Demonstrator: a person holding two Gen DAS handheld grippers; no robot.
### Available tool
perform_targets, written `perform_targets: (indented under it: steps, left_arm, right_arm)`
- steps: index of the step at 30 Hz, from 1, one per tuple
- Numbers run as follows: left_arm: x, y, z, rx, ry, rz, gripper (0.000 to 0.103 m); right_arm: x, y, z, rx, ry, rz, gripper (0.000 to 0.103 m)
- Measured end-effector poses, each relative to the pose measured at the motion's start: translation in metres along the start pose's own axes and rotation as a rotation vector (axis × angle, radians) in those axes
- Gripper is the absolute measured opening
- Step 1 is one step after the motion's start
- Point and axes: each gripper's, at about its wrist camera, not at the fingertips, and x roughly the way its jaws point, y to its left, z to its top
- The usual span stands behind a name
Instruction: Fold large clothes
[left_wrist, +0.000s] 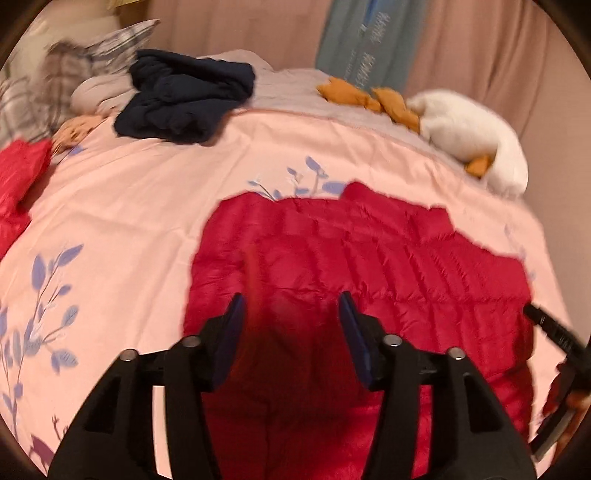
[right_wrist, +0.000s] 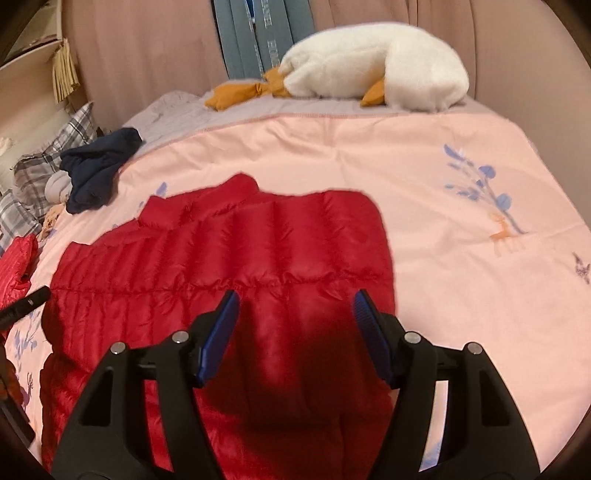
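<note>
Red quilted fabric fills the middle of both my views: the puffer jacket (left_wrist: 369, 258) lies spread flat on the pink bedspread (left_wrist: 147, 206), collar end away from me. Starting at the far left of the left wrist view, I see a second red garment (left_wrist: 18, 177) bunched at the bed's edge, well apart from the jacket, with plaid pillows (left_wrist: 55, 81) behind it. Next comes a dark navy garment (left_wrist: 184, 99) heaped near the head of the bed. Moving across, my left gripper (left_wrist: 291, 321) hangs over the jacket's near portion, its 2 blue-padded fingers (left_wrist: 232, 339) spread apart; a blurred red streak of fabric runs along the left pad's inner face, and I cannot tell whether it touches, but nothing is pinched. Further right, the white plush goose (left_wrist: 469, 129) with orange feet lies at the far edge of the bed, against the curtain (left_wrist: 480, 55). At the far right rim, a black fingertip of my other tool pokes in. Switching to the right wrist view, my right gripper (right_wrist: 295, 317) hovers over the jacket's near right part, fingers spread wide, nothing between them but shadowed red fabric below. Right of the jacket, the bedspread lies bare with blue leaf prints (right_wrist: 484, 184).
</note>
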Motion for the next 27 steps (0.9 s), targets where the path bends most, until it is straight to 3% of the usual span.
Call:
perform_targets:
  steps: [8, 16, 23, 27]
  left_arm:
    - [0.031, -0.018, -0.016, 0.136, 0.026, 0.083, 0.043]
    - [0.031, -0.02, -0.017, 0.156, 0.024, 0.091, 0.043]
    - [0.032, -0.022, -0.018, 0.166, 0.023, 0.099, 0.043]
    - [0.034, -0.026, -0.02, 0.185, 0.024, 0.114, 0.043]
  right_arm:
    - [0.04, -0.006, -0.014, 0.001, 0.103, -0.019, 0.067]
    - [0.037, -0.005, -0.013, 0.01, 0.109, -0.036, 0.068]
    - [0.005, 0.009, -0.015, -0.026, 0.025, -0.026, 0.067]
    - [0.015, 0.015, -0.026, -0.078, 0.078, -0.06, 0.07]
